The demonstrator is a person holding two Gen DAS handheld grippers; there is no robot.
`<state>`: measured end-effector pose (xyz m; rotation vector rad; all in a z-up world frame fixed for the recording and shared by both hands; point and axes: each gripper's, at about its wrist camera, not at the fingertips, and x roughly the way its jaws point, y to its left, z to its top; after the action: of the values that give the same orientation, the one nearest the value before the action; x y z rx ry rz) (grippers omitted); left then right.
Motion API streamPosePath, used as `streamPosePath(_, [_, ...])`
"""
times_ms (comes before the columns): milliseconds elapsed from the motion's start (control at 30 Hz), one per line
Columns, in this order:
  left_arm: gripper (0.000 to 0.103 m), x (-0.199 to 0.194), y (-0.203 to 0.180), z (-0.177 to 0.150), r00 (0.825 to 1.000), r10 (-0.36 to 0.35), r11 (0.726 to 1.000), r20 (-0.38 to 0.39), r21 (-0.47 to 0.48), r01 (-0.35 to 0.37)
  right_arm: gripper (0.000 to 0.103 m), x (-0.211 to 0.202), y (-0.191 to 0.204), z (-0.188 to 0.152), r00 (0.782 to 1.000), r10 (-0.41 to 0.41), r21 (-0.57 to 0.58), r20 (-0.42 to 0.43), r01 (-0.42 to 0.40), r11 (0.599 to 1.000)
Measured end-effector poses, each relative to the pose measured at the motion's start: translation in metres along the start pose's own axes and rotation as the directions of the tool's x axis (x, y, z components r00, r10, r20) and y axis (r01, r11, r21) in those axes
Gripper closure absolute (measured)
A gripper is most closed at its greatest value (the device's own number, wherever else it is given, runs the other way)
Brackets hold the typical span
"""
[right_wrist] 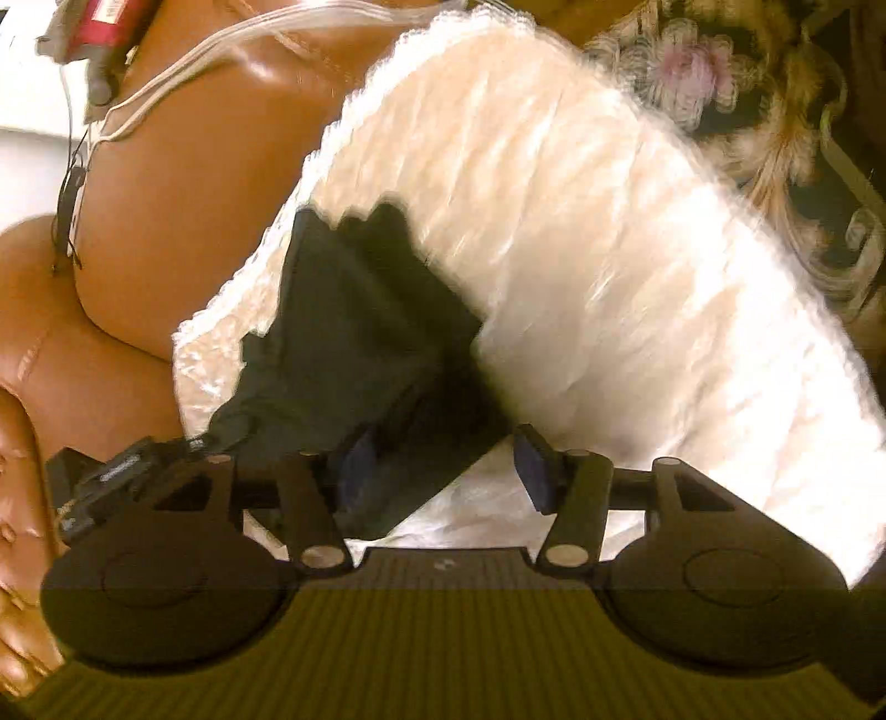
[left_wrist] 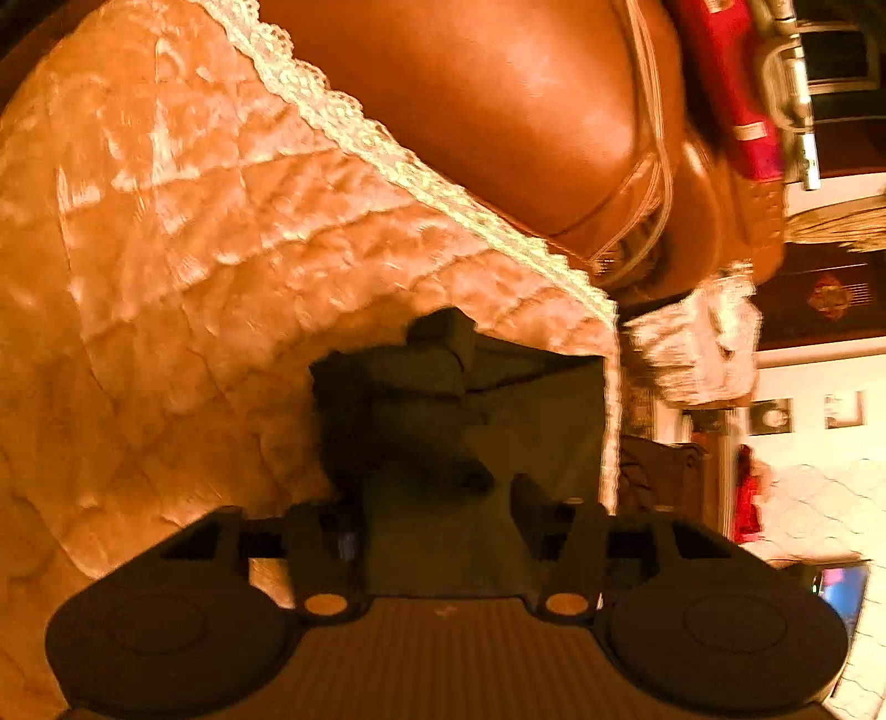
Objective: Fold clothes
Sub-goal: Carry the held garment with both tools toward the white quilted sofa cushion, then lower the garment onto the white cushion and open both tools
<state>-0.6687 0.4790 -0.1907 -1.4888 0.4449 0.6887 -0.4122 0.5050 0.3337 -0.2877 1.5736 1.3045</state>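
Observation:
A dark green garment lies bunched on a cream quilted cover with a lace edge. My left gripper is open, and the garment fills the space between and ahead of its fingers. In the right wrist view the same dark garment lies on the fluffy cream cover. My right gripper is open too. Its left pad is over the garment's near edge and its right pad is over the cover. Both views are blurred.
A brown leather sofa sits under the cover. A red object with metal parts rests on the sofa's top. A black device touches the garment's left corner. Floral fabric lies past the cover.

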Motion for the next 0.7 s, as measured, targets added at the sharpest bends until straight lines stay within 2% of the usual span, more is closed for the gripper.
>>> streamPosePath(33, [0.044,0.001,0.001,-0.003,1.0,-0.014,1.0,0.002,-0.001,0.014,0.04,-0.011,0.0,0.004,0.999,-0.016,-0.036,0.038,0.017,0.999])
streamPosePath(100, [0.043,0.003,0.001,-0.01,1.0,-0.029,0.999,0.007,-0.014,0.029,0.031,-0.022,0.006,0.016,0.996,-0.021,-0.109,0.087,0.031,0.994])
streamPosePath(133, [0.043,0.004,0.002,-0.014,0.999,-0.036,0.999,0.01,-0.02,0.037,0.025,-0.018,0.01,0.023,0.996,-0.006,-0.141,0.084,0.018,0.99])
streamPosePath(267, [0.043,0.003,0.004,-0.023,0.997,-0.068,0.997,0.039,-0.031,0.069,0.025,0.008,0.033,0.042,0.999,0.037,-0.257,0.031,-0.028,0.966])
streamPosePath(400, [0.043,-0.004,0.013,-0.039,0.995,-0.082,0.996,0.049,-0.016,0.082,0.025,0.018,0.07,0.028,0.993,0.04,-0.46,0.11,0.016,0.888])
streamPosePath(467, [0.038,-0.009,0.019,-0.044,0.994,-0.099,0.995,0.055,-0.02,0.1,0.025,0.021,0.086,0.018,0.993,0.035,-0.533,0.113,0.03,0.846])
streamPosePath(533, [0.036,-0.011,0.023,-0.046,0.991,-0.122,0.992,0.061,-0.032,0.124,0.025,0.028,0.09,0.016,0.994,0.018,-0.552,0.108,0.045,0.832])
streamPosePath(600, [0.035,-0.011,0.021,-0.046,0.991,-0.123,0.992,0.055,-0.025,0.125,0.032,0.036,0.093,0.015,0.995,-0.003,-0.56,0.101,0.06,0.826])
streamPosePath(633, [0.042,-0.011,0.017,-0.045,0.993,-0.108,0.994,0.048,-0.007,0.109,0.053,0.04,0.094,0.015,0.995,-0.013,-0.564,0.098,0.067,0.823])
streamPosePath(667, [0.067,-0.012,0.012,-0.043,0.997,-0.075,0.997,0.036,0.018,0.074,0.071,0.044,0.095,0.014,0.995,-0.024,-0.568,0.095,0.074,0.82])
streamPosePath(700, [0.078,-0.013,0.007,-0.041,0.999,-0.044,0.998,0.024,0.039,0.043,0.08,0.048,0.097,0.014,0.995,-0.034,-0.572,0.092,0.081,0.816])
